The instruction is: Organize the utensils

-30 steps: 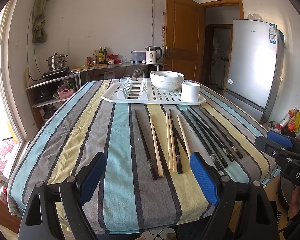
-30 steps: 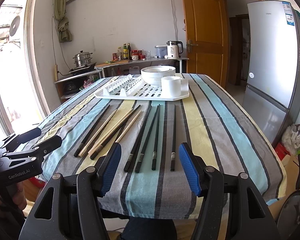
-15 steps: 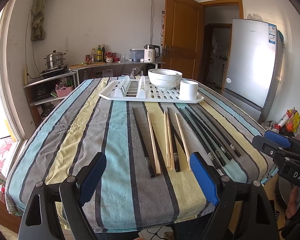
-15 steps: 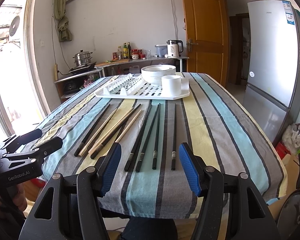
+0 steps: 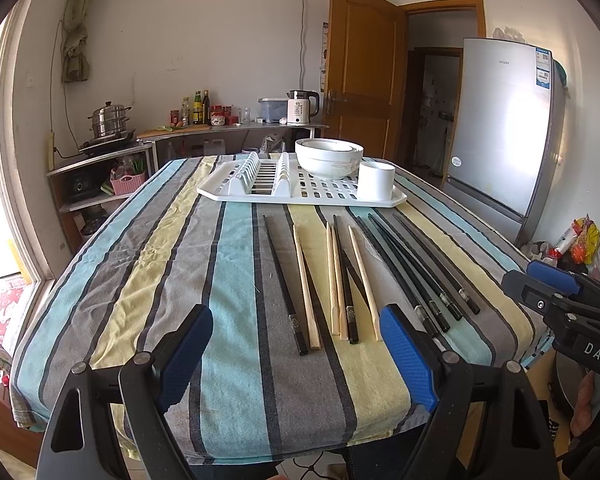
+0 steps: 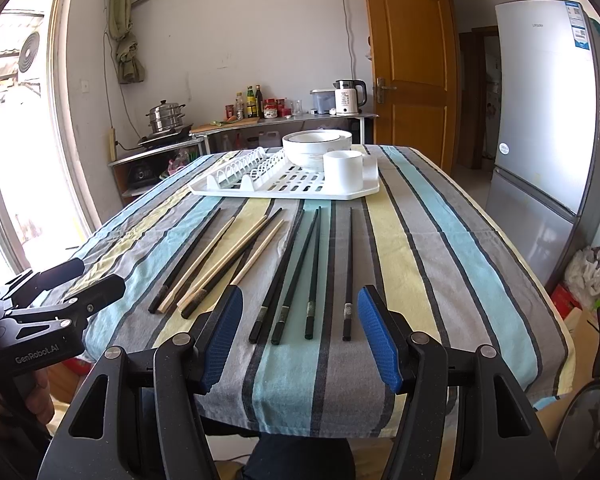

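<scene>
Striped surface [image 5: 228, 320] filling mid-frame, chopsticks [image 5: 340, 276] in a row at centre, white rack [image 5: 300, 196] behind. Left tool [image 5: 296, 360] and right tool [image 6: 300, 332] level at the near edge, spread wide, gripping nothing. Bare cloth at lower left.

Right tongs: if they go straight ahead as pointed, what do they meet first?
Probably the near ends of the black chopsticks lying on the striped tablecloth, framed between the open right tongs. Farther along that line stands the white plastic dish rack. Depth is uncertain.
</scene>
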